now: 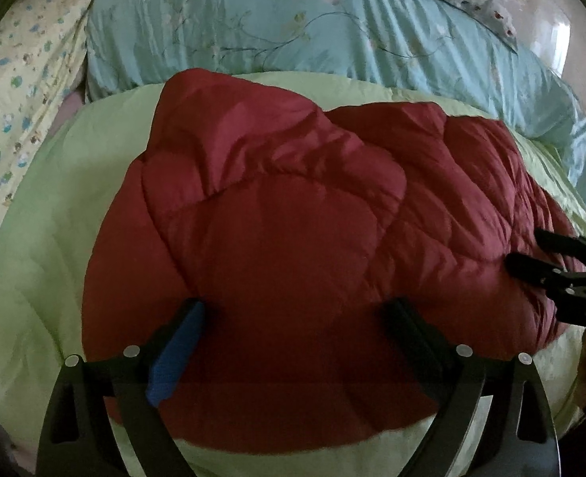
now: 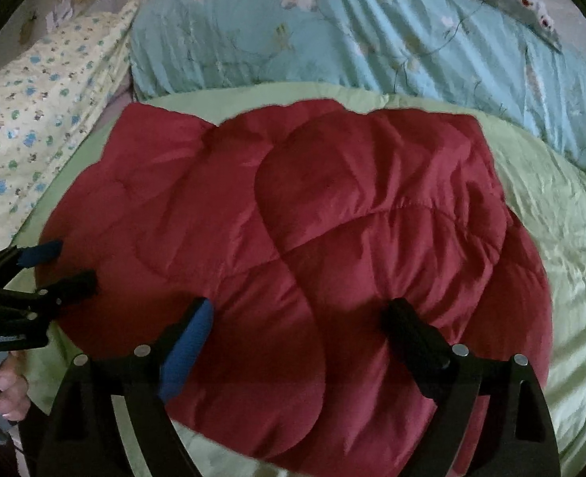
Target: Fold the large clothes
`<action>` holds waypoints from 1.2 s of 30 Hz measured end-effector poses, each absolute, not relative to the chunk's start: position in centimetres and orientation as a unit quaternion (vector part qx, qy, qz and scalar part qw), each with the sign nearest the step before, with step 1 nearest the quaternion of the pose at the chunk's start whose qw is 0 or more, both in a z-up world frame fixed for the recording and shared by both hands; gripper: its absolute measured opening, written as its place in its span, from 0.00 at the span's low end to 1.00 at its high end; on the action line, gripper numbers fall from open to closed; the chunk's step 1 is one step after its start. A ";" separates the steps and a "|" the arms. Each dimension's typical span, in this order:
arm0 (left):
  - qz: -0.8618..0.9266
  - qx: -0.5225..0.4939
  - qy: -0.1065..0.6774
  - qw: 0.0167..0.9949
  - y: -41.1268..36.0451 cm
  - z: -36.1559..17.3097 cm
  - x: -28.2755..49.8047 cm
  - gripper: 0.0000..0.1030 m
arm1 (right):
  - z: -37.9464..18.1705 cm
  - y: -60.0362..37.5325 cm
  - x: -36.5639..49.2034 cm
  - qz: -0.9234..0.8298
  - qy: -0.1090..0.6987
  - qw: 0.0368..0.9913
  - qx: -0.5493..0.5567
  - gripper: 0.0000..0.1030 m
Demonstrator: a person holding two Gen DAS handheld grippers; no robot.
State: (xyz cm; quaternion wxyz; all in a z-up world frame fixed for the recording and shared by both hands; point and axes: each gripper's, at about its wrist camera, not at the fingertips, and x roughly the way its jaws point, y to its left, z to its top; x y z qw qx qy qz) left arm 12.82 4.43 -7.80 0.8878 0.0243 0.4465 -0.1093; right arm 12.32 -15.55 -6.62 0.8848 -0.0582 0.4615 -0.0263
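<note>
lying puffed on a pale green sheet [image 1: 46,238] over the bed, the red quilted coat [image 1: 293,218] sits below a teal floral duvet [image 1: 253,28]; left tongs [image 1: 296,310] and right tongs [image 2: 300,314] gape over it, empty.

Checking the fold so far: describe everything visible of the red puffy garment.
The red puffy garment is dark red, quilted and padded, with a slightly shiny shell. It lies bunched and partly folded on the light green cover. The left claw and right claw stand open over its near edge, fingertips at the fabric.
</note>
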 end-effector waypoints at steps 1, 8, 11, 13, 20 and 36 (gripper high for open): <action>-0.109 0.017 0.450 0.886 4.6 -8.0 13.6 0.92 | -6.8 -15.9 13.0 -0.027 0.469 0.881 -0.055 0.88; -0.086 -0.005 0.468 0.880 5.4 -8.9 18.2 0.92 | -6.7 -18.5 16.6 -0.060 0.487 0.870 -0.039 0.88; -0.078 -0.008 0.474 0.877 5.4 -9.4 19.8 0.93 | -6.6 -19.8 17.8 -0.076 0.490 0.868 -0.032 0.88; -0.073 -0.008 0.478 0.875 5.3 -9.7 21.0 0.94 | -6.9 -20.8 18.8 -0.087 0.494 0.864 -0.028 0.88; -0.051 -0.005 0.488 0.871 4.5 -10.6 23.5 0.95 | -7.8 -22.2 20.8 -0.102 0.498 0.861 -0.013 0.87; -0.010 -0.055 0.551 0.832 5.3 -12.2 37.1 0.90 | -7.8 -23.0 21.0 -0.101 0.487 0.867 0.012 0.88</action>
